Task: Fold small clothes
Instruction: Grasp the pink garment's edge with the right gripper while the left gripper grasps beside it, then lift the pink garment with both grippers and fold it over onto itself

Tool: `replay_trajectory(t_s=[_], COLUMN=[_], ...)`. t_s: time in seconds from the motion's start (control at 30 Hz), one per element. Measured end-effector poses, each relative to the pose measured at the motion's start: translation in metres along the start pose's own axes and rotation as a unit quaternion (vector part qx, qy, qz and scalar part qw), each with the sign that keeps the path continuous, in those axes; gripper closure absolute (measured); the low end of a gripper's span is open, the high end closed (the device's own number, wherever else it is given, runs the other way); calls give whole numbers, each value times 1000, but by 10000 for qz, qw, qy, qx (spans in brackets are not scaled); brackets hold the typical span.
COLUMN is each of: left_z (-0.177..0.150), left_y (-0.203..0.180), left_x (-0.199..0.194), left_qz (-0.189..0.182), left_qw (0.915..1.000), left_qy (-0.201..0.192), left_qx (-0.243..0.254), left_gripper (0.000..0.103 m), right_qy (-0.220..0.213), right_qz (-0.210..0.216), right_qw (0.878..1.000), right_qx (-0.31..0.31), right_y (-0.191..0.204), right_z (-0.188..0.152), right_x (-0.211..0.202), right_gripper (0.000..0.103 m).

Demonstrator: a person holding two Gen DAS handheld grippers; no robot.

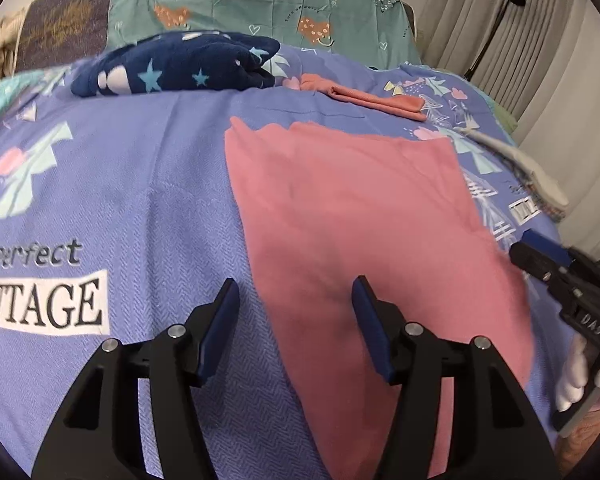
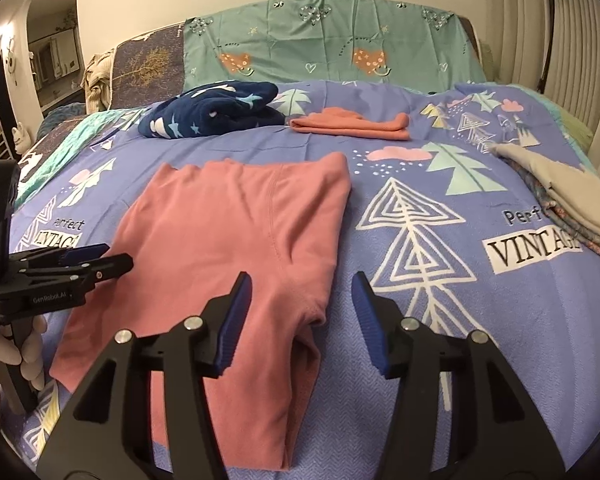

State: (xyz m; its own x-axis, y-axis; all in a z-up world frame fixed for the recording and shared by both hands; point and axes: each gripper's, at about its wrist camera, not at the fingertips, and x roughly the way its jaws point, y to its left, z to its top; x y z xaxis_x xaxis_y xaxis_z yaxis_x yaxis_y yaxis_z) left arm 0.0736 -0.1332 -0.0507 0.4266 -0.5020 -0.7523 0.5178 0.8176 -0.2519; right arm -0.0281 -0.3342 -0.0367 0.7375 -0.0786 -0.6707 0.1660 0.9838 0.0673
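Right claw (image 2: 298,320) hangs open, empty, above the pink garment's (image 2: 236,248) near edge. Left claw (image 1: 296,322) also open, empty. Garment lies flat on the bedspread (image 2: 380,148), mid-bed.

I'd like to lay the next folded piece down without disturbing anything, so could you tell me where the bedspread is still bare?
Bare bedspread lies right of the pink garment, before the grey stack, and left of the garment around the VINTAGE print. The far edge is crowded: navy star fleece beside the folded orange piece. Both grippers, left and right, hover open nearby.
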Motion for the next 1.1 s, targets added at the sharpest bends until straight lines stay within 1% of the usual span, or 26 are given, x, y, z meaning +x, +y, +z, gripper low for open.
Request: replay_trajectory(t_s=[0.03, 0.07, 0.1, 0.13, 0.23, 0.37, 0.47, 0.57, 0.63, 0.7, 0.73, 0.77, 0.8, 0.83, 0.87, 0.9, 0.93, 1.0, 1.1], left_z=[0, 0, 0, -1, -3, 3, 10, 23, 31, 35, 36, 37, 37, 38, 39, 41, 42, 46, 55], left_y=[3, 4, 5, 5, 4, 9, 12, 17, 18, 14, 11, 7, 5, 3, -1, -4, -10, -19, -36], left_x=[-1, -1, -2, -3, -1, 7, 14, 28, 35, 38, 39, 39, 38, 36, 31, 27, 19, 4, -23], left_qz=[-208, -361, -625, -796, -880, -1082, -1200, -1371, -1376, -1261, -1158, -984, -911, -859, -737, -637, -541, -455, -408], left_qw=[9997, 9992, 9977, 9964, 9956, 9932, 9915, 9885, 9881, 9902, 9918, 9942, 9951, 9957, 9969, 9978, 9984, 9982, 9954], left_qy=[58, 96, 158, 190, 285, 390, 447, 490, 498, 465, 438, 383, 347, 317, 262, 205, 98, -141, -571], left_qx=[-106, -156, -218, -235, -126, -204, -238, -401, -464, -382, -318, -200, -136, -102, -48, 33, 161, 355, 649], left_gripper=[43, 44, 44, 43, 42, 42, 42, 42, 42, 43, 48, 58, 64, 70, 75, 77, 78, 78, 79], right_qy=[79, 301, 524, 844, 1304, 1456, 1528, 1539, 1536, 1490, 1471, 1423, 1371, 1299, 1153, 982, 810, 570, 123], right_qz=[69, 266, 522, 930, 1465, 1960, 2153, 2290, 2339, 2264, 2180, 1960, 1827, 1742, 1661, 1584, 1520, 1533, 1341], right_qw=[9999, 9986, 9955, 9865, 9649, 9525, 9480, 9444, 9427, 9466, 9502, 9588, 9644, 9685, 9735, 9784, 9821, 9843, 9898], right_qx=[81, 332, 593, 1048, 1745, 1818, 1778, 1788, 1814, 1743, 1671, 1488, 1333, 1213, 1064, 892, 757, 667, 465], right_y=[-4, -14, -23, -38, -63, -68, -64, -62, -60, -55, -52, -46, -41, -37, -31, -27, -23, -21, -17], right_z=[1, 2, 2, 2, 0, 6, 13, 25, 32, 38, 39, 41, 41, 41, 42, 44, 46, 50, 60], right_x=[2, 8, 14, 25, 43, 56, 69, 86, 96, 103, 103, 101, 99, 95, 87, 77, 67, 49, 16], right_gripper=[47, 46, 46, 46, 46, 45, 45, 45, 45, 46, 49, 58, 66, 70, 79, 82, 83, 83, 84])
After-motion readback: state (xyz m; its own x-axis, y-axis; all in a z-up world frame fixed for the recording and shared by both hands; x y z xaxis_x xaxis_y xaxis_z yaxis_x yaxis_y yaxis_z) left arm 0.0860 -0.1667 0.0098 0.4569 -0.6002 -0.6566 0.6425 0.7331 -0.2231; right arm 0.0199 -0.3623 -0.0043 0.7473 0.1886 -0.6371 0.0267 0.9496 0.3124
